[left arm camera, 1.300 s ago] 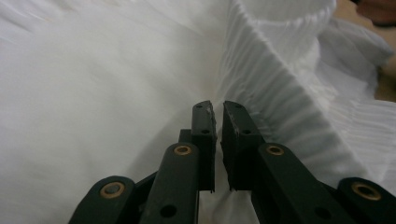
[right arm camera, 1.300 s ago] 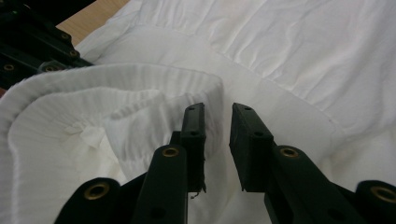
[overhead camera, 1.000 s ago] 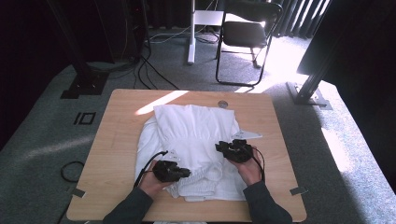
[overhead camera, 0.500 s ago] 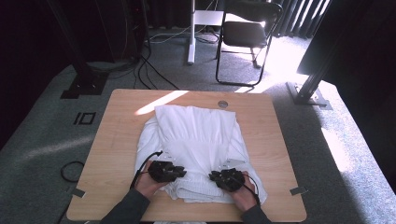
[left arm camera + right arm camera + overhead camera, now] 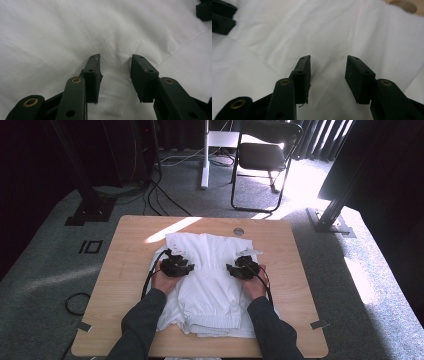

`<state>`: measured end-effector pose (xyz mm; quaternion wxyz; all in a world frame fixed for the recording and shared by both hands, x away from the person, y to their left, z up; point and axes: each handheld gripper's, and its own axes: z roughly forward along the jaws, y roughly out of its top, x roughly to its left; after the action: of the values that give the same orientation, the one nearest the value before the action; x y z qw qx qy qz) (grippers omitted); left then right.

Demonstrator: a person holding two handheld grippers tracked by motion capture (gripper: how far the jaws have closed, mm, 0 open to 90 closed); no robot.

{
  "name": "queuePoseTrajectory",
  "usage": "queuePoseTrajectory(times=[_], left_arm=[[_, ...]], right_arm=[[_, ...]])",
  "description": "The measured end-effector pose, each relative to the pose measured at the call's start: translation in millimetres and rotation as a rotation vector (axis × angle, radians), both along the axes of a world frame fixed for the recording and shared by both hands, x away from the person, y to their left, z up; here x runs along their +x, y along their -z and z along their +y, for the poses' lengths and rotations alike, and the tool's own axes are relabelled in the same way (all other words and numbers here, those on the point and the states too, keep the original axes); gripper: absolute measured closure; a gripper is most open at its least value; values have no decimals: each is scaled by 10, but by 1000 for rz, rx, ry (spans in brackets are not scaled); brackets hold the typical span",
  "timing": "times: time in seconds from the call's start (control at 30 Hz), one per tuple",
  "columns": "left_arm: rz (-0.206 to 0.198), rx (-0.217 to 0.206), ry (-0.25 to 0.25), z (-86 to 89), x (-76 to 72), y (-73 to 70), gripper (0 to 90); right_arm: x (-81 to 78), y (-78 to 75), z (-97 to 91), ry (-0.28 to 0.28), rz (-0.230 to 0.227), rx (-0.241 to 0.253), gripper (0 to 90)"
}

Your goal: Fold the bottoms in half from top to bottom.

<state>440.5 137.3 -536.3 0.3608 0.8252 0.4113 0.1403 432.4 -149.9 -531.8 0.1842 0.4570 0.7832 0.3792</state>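
Observation:
A white garment (image 5: 210, 280) lies folded in layers on the wooden table (image 5: 125, 270). On its left half, pointing inward, rests my left gripper (image 5: 186, 268). Its jaws have just been opening and now stand apart over a small pucker of white cloth (image 5: 75, 37), pinching nothing; in the left gripper view the gripper (image 5: 115, 58) lies flat on the fabric. My right gripper (image 5: 234, 270) sits on the garment's right half, facing the left one. Its jaws have also just been opening, with only smooth cloth (image 5: 352, 30) under them and the gripper (image 5: 328, 59) gripping nothing.
A small round disc (image 5: 238, 231) lies on the table past the garment's far edge. Beyond the table stand a folding chair (image 5: 265, 160), a white post (image 5: 205, 155) and black stand bases (image 5: 87, 210), with cables (image 5: 165, 200) on the carpet.
Both hands slid from the garment's near part away from the person to its middle. The right one first dropped toward the near edge. Both pairs of jaws now stand wider.

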Motion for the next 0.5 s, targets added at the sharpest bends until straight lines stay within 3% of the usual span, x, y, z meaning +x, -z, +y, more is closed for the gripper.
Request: queuePoseTrajectory(times=[0.1,0.2,0.5], left_arm=[[7,-25,1,34,-41,86,614],[16,-48,10,75,-131,98,616],[23,-61,50,101,-787,124,615]], right_arm=[[41,157,34,6,43,-43,542],[-72,206,32,9,14,-38,543],[-640,226,-16,-59,4,-61,544]])
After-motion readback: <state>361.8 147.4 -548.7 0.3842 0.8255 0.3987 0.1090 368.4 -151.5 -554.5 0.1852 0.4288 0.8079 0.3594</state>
